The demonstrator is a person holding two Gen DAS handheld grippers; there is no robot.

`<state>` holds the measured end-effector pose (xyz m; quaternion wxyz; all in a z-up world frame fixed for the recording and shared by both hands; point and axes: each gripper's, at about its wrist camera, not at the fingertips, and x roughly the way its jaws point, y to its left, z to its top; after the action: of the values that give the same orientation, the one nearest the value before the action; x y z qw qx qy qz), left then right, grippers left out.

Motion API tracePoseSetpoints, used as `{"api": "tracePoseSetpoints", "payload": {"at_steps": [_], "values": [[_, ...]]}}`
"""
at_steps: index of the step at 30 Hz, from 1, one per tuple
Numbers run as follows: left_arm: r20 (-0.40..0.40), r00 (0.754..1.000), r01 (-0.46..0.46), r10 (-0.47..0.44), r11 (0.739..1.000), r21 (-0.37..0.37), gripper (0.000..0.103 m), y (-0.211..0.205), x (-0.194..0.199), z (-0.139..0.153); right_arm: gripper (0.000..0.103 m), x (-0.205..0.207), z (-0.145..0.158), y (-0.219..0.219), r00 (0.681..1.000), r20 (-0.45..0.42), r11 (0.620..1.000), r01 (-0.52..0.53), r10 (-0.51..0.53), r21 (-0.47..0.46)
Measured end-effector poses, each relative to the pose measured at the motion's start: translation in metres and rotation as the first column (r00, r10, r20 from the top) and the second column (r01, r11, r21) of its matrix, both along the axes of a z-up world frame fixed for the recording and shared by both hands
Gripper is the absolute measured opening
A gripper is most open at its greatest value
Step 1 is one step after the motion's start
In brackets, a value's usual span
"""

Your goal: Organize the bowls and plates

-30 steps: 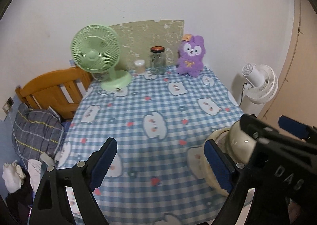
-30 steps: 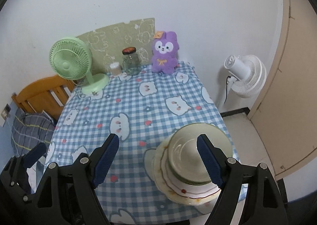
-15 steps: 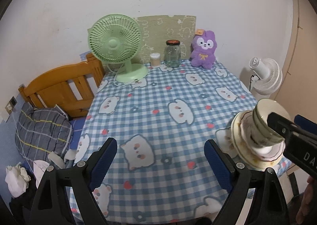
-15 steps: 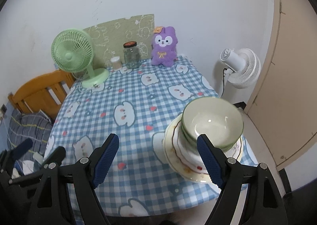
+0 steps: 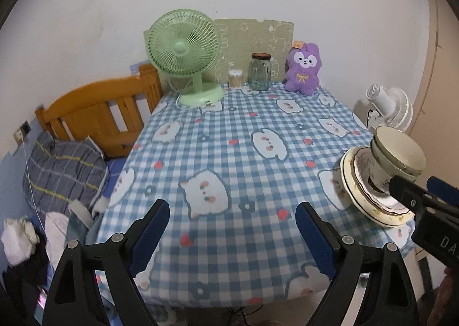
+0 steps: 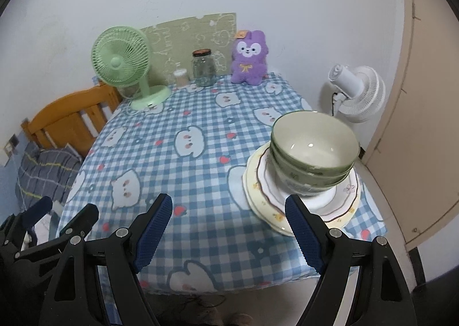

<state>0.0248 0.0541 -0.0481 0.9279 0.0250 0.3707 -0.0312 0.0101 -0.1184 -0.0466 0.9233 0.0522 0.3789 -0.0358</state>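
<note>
Near the right front corner of the table with the blue checked cloth (image 5: 229, 139) stands a stack of cream, flower-rimmed plates (image 6: 258, 182) with nested green bowls (image 6: 314, 148) on top. In the left wrist view the plates (image 5: 348, 179) and bowls (image 5: 398, 153) sit at the right edge. My right gripper (image 6: 229, 208) hangs open over the table's front edge, its right finger just in front of the plates and nothing between the fingers. To the left of the stack, my left gripper (image 5: 232, 217) is open and empty above the cloth. Each gripper also shows in the other's view: right gripper (image 5: 416, 186), left gripper (image 6: 67, 209).
Along the back of the table stand a green desk fan (image 5: 183, 53), a small cotton-swab jar (image 5: 235, 78), a glass jar (image 5: 260, 72) and a purple plush toy (image 5: 304, 67). A wooden bed frame (image 5: 94, 113) with bedding is to the left, a white floor fan (image 6: 358, 90) to the right.
Both grippers have drawn back from the table and sunk, so the table's front edge now shows in both views. The stack of plates and bowls has stayed in place. Both grippers remain open.
</note>
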Motion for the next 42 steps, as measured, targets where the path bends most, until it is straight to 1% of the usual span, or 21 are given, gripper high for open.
{"api": "tracePoseSetpoints", "payload": {"at_steps": [5, 9, 16, 24, 30, 33, 42], "values": [[-0.002, 0.999, -0.035, 0.035, 0.999, -0.01, 0.091, 0.003, -0.013, -0.011, 0.083, -0.008, -0.012, 0.001, 1.0, -0.011, 1.0, -0.015, 0.015, 0.005], [0.002, 0.999, -0.044, 0.044, 0.999, -0.022, 0.091, 0.002, -0.019, -0.016, 0.083, -0.013, -0.017, 0.003, 1.0, -0.009, 1.0, -0.026, 0.026, 0.0], [0.006, 0.999, -0.044, 0.045, 0.999, -0.022, 0.091, 0.0, -0.02, -0.019, 0.083, -0.014, -0.021, 0.006, 0.998, -0.005, 0.998, -0.057, 0.057, -0.01], [0.012, 0.999, -0.037, 0.037, 0.999, -0.029, 0.094, -0.005, -0.015, -0.02, 0.083, -0.01, -0.02, 0.001, 0.999, 0.007, 0.999, -0.038, 0.038, -0.016], [0.053, 0.998, -0.04, 0.041, 0.999, -0.028, 0.096, -0.004, -0.015, -0.013, 0.084, -0.008, -0.014, -0.001, 0.999, 0.037, 1.0, -0.025, 0.026, -0.016], [0.086, 0.995, -0.045, 0.047, 0.999, -0.026, 0.097, -0.003, -0.017, -0.007, 0.088, -0.006, -0.011, -0.003, 0.998, 0.051, 1.0, -0.019, 0.019, -0.016], [0.116, 0.991, -0.058, 0.061, 0.998, -0.028, 0.098, -0.001, -0.012, -0.002, 0.09, -0.001, -0.006, -0.003, 0.996, 0.084, 1.0, -0.024, 0.025, -0.017]]}}
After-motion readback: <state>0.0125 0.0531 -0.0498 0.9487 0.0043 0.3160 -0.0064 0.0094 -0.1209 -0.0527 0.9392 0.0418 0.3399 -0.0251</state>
